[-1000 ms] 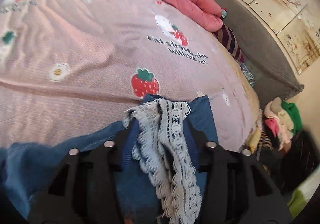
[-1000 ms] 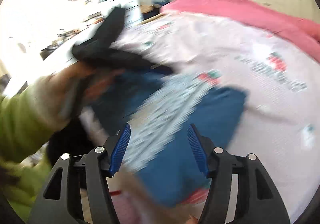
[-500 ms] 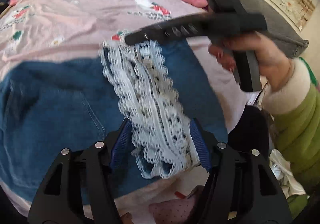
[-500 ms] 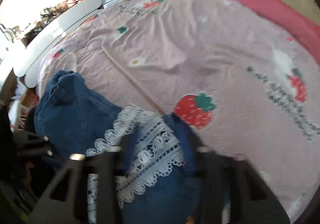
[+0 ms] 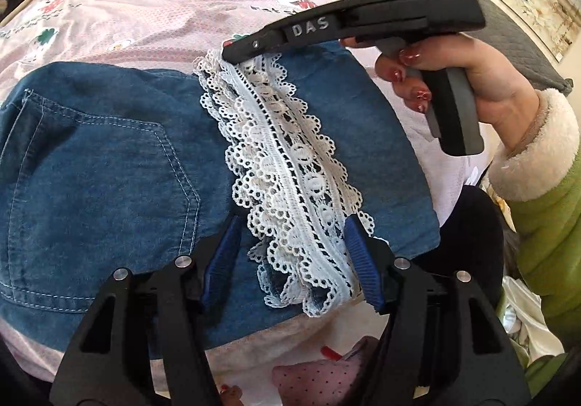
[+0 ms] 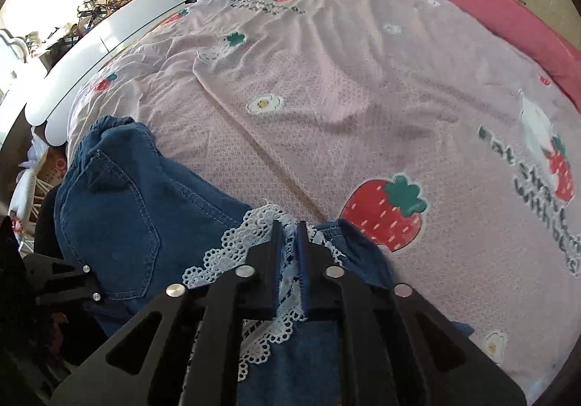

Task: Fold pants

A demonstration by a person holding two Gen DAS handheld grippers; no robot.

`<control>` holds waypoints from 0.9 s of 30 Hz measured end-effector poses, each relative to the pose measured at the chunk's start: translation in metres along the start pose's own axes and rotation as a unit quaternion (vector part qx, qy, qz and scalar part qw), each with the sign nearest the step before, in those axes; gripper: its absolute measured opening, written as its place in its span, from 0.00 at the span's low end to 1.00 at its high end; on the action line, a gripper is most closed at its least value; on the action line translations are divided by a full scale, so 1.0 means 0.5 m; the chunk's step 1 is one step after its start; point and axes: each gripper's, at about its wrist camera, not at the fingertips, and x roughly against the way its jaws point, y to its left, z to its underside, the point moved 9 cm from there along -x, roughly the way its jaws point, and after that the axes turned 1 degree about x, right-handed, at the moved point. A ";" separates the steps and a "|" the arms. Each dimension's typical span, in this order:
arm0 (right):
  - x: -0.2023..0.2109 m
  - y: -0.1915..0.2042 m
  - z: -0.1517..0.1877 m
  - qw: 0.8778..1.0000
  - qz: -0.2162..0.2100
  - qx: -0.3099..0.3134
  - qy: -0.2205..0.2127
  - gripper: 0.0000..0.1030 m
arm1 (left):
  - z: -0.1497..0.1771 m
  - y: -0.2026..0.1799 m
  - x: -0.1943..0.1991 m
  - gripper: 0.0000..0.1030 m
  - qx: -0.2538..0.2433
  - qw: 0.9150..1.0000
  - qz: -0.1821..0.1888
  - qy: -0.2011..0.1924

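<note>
- Pinching the far end of the lace trim (image 6: 254, 253), the right gripper (image 6: 288, 224) has its jaws drawn almost together, with white lace and a bit of denim hem caught between them.
- Seen from the left wrist view, that same right gripper (image 5: 232, 55) comes in from the upper right, its tip down on the lace, with the person's hand (image 5: 472, 79) squeezing the trigger handle.
- Nearer the bed edge, the left gripper (image 5: 290, 253) stands about half open, its blue pads (image 5: 221, 253) straddling the near end of the lace without pressing on it; it holds nothing.
- Between the two grippers the lace runs as one strip along the hem of the denim pants (image 5: 109, 170), which lie on the near edge of the pink strawberry-print bed cover (image 6: 326, 79).
- Past the lace, a back pocket (image 6: 120, 224) faces up, and the waist end looks bunched toward the bed's side.
- My judgement: the pants seem doubled over and laid down, but the bundle is still broad and rumpled.
- What seems left: grip the near hem as well, carry it toward the waist for a further fold, then smooth.
</note>
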 end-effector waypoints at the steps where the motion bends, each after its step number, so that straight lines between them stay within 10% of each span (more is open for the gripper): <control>1: 0.007 0.002 -0.004 1.000 0.000 0.000 -0.003 0.13 | 0.001 0.003 0.003 0.51 0.000 1.000 -0.001 -0.002; 4: 0.039 0.010 -0.026 1.000 -0.009 -0.006 -0.024 0.40 | -0.002 0.005 0.023 0.51 0.007 1.000 -0.005 -0.013; 27: -0.010 0.208 -0.161 0.996 -0.069 0.059 -0.020 0.74 | 0.017 0.147 0.208 0.86 0.052 0.989 -0.105 -0.095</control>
